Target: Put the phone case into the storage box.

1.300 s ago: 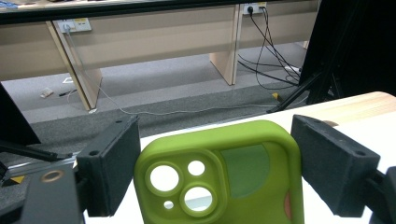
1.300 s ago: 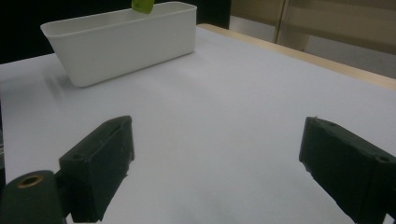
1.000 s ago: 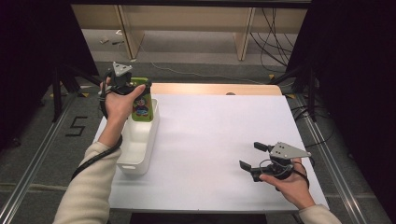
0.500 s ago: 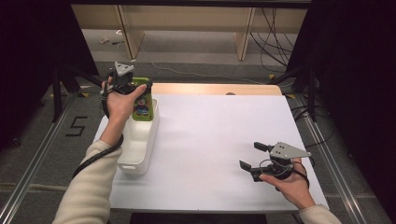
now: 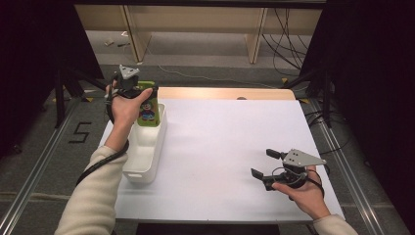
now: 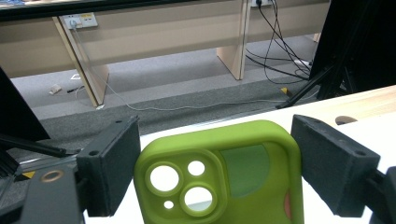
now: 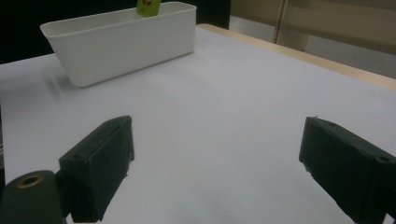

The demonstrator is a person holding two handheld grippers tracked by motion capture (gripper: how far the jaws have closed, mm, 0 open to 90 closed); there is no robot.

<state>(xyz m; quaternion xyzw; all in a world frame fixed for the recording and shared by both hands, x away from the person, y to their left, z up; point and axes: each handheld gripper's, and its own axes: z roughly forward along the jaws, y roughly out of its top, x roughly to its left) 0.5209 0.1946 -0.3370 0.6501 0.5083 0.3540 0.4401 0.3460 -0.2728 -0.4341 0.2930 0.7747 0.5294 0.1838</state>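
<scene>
Green case clamped over the bin's far end

Green phone case (image 6: pixel 219 175) sits between your left gripper (image 5: pixel 142 95) pads, both pressed on its sides, camera cutouts facing the gripper cam. From above, it stands upright at the far end of the white bin (image 5: pixel 147 156), lower part inside. Bin lies along the table's (image 5: pixel 220 147) left edge. Your right gripper (image 5: pixel 266 164) rests low near the table's front right corner, well apart from the bin, jaws wide, nothing btwn them.
</scene>
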